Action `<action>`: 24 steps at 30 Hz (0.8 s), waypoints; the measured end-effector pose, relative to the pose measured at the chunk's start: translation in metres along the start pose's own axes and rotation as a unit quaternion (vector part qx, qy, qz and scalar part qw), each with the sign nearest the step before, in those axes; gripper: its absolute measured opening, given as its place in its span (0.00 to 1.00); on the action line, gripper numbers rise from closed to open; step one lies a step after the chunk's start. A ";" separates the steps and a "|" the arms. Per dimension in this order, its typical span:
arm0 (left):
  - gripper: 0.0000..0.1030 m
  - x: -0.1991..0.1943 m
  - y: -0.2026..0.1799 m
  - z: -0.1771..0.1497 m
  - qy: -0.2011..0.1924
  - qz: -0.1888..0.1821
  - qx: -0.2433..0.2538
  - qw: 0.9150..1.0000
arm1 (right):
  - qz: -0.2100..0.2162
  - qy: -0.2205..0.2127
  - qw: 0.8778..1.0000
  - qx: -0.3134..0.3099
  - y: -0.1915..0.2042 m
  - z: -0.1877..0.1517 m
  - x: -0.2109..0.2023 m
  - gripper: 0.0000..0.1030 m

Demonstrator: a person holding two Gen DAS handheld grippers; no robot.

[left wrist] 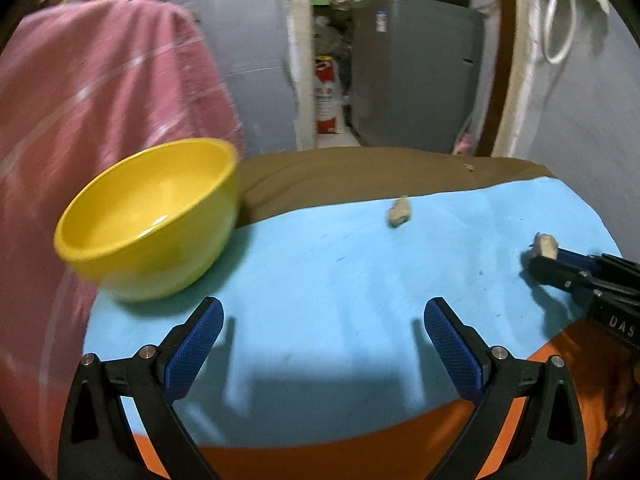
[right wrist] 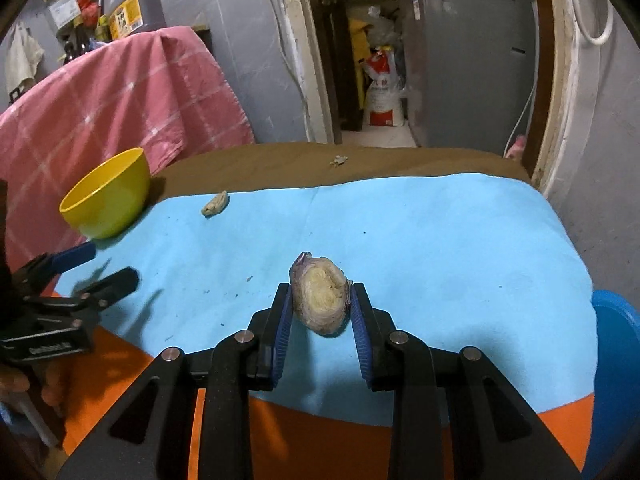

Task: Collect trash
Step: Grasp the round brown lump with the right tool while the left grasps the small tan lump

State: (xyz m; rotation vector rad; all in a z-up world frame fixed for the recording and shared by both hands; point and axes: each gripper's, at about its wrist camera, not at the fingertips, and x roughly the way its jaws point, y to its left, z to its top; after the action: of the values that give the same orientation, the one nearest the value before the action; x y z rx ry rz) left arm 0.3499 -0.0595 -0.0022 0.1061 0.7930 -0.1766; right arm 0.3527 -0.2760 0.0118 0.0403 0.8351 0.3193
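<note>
My right gripper (right wrist: 320, 294) is shut on a pale, purple-edged vegetable scrap (right wrist: 322, 296), lifted just above the light blue cloth (right wrist: 440, 240); the same scrap (left wrist: 545, 245) shows at that gripper's tip at the right edge of the left wrist view. A yellow bowl (left wrist: 152, 216) stands at the cloth's left end and looks empty. My left gripper (left wrist: 322, 312) hangs open over bare blue cloth, right of the bowl, nothing between its fingers. A second beige scrap (left wrist: 398, 211) lies at the cloth's far edge. A tiny scrap (right wrist: 339, 160) rests on the brown cover beyond.
A pink checked cloth (right wrist: 120, 96) drapes over something behind the bowl. Beyond the brown table cover (left wrist: 360, 176) a doorway opens onto a grey cabinet (left wrist: 412, 76) and a sack. An orange surface (right wrist: 320, 440) lies at the near edge, a blue tub (right wrist: 616, 336) at far right.
</note>
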 end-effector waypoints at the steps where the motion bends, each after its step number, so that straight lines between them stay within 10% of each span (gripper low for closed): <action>1: 0.95 0.004 -0.005 0.004 -0.001 -0.003 0.010 1.000 | 0.004 0.002 1.000 0.003 -0.001 0.001 0.001 0.26; 24: 0.16 0.065 -0.029 0.049 0.036 -0.047 0.031 0.998 | 0.036 0.006 0.998 0.042 -0.014 0.003 0.003 0.27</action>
State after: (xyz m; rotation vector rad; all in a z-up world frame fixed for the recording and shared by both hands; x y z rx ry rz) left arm 0.4235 -0.1035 -0.0157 0.1339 0.8662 -0.2872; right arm 0.3605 -0.2878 0.0099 0.1473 0.8591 0.3530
